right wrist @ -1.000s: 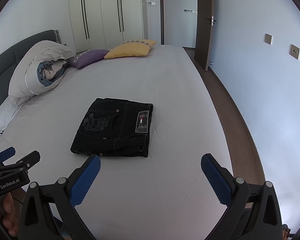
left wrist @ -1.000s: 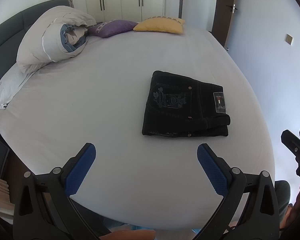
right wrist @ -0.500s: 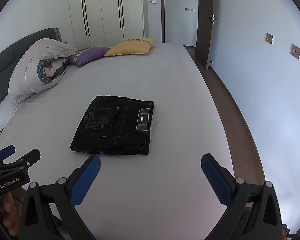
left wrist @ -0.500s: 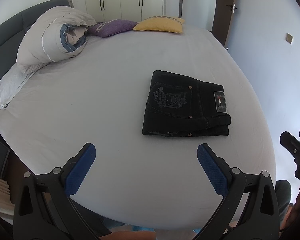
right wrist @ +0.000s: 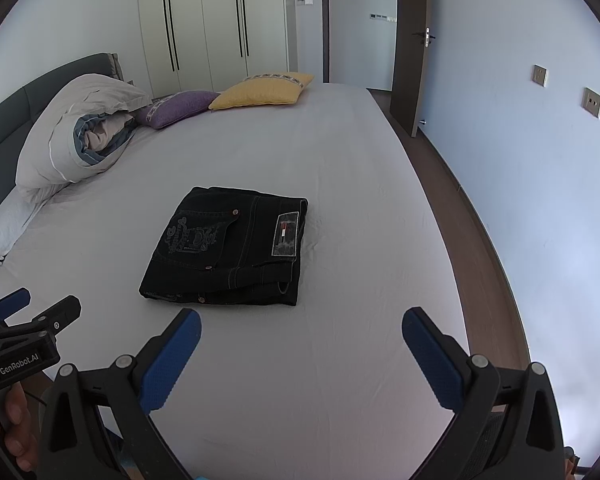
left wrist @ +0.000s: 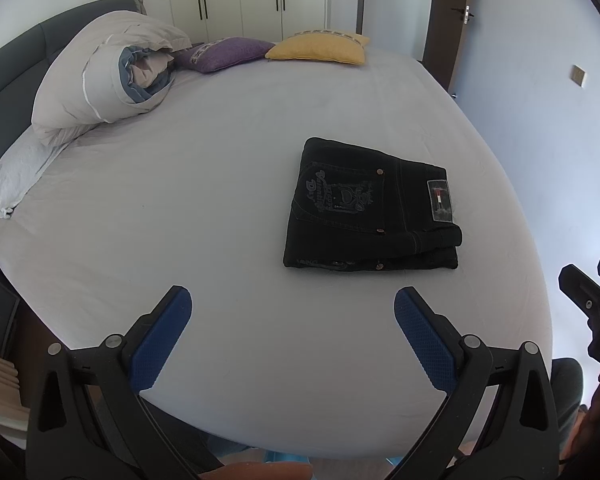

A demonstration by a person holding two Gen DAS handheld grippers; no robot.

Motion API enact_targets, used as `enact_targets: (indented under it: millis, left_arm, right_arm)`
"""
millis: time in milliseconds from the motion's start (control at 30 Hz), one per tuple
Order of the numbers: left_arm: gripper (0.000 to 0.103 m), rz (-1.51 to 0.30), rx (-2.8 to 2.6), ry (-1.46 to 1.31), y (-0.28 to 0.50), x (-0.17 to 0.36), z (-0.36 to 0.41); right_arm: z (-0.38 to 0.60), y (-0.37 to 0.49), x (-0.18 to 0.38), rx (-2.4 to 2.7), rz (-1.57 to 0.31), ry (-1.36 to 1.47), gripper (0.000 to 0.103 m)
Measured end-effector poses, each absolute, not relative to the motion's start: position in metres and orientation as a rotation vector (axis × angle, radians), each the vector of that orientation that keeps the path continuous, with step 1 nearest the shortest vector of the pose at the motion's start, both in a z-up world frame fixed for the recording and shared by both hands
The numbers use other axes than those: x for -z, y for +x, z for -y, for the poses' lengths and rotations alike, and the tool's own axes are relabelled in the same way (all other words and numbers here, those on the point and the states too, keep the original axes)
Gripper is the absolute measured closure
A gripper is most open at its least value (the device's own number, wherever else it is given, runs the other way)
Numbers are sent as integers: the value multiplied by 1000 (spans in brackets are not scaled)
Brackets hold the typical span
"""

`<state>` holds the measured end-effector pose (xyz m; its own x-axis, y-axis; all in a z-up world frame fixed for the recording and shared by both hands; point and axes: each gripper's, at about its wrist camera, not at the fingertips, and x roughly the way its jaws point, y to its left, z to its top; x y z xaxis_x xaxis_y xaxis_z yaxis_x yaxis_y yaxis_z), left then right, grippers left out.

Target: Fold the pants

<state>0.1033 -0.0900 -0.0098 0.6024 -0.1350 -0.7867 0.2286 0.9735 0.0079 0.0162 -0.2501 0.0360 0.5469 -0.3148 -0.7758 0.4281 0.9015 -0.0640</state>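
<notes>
- Your left gripper (left wrist: pixel 292 312): jaws wide apart, nothing between them, held above the near edge of the bed (left wrist: pixel 180 208).
- Your right gripper (right wrist: pixel 300 332): same, spread wide and empty, also above the near edge.
- Pants (left wrist: pixel 370 208) lie folded into a compact black stack on the bed's right half, just beyond both grippers, untouched.
- Long axis runs left-right; waistband patch at the right end, back pocket facing up.
- Pillows (left wrist: pixel 100 80) well apart, far left.

A home bedroom: a bed (right wrist: pixel 340 184), pillows (right wrist: pixel 264 90) and wardrobe (right wrist: pixel 204 20).
</notes>
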Motion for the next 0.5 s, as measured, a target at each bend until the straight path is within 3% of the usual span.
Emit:
enact_targets:
  millis: [500]
  left_arm:
    - [0, -900, 220, 110, 101, 11, 90]
  right_arm:
    - [250, 15, -34, 441, -891, 140, 0]
